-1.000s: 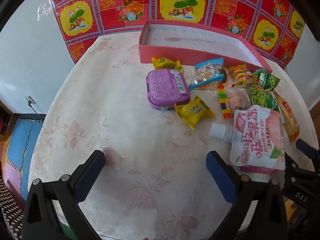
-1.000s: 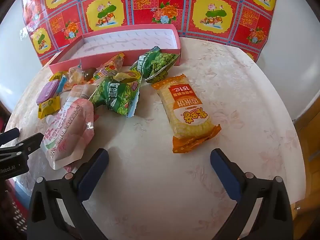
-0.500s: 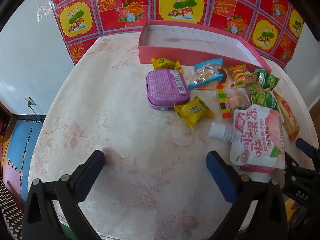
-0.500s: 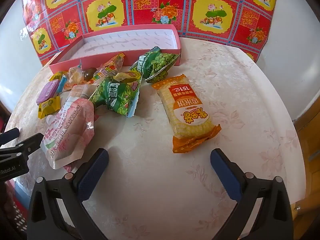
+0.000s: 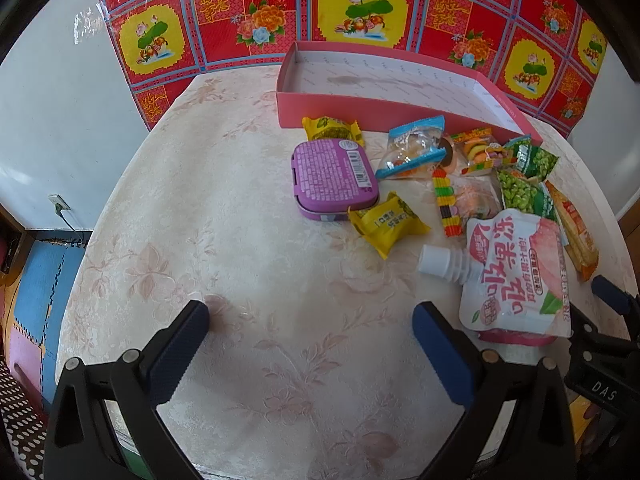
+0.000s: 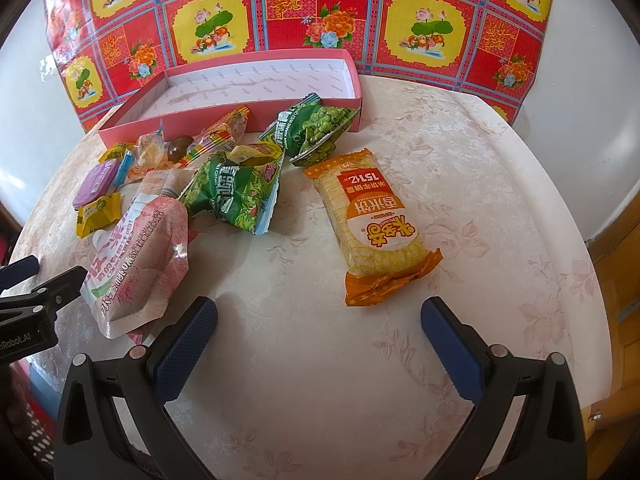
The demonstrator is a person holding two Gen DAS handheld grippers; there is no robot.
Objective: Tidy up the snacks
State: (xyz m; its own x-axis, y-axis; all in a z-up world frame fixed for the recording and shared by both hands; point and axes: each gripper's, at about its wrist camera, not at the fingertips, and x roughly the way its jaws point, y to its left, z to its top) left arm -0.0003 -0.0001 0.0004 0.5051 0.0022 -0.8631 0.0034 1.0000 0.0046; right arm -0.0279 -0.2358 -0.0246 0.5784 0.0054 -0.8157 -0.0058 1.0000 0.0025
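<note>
Both grippers, left and right, jaws wide apart, empty; orange rice-cracker pack on worktop: light, crinkly, probably brittle, best gripped across its middle

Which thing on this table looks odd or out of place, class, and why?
The pink box holds no snacks yet, and its white floor shows a faint smear-like mark. Every snack lies loose on the table in front of it, some overlapping, such as the green pea packets.
</note>
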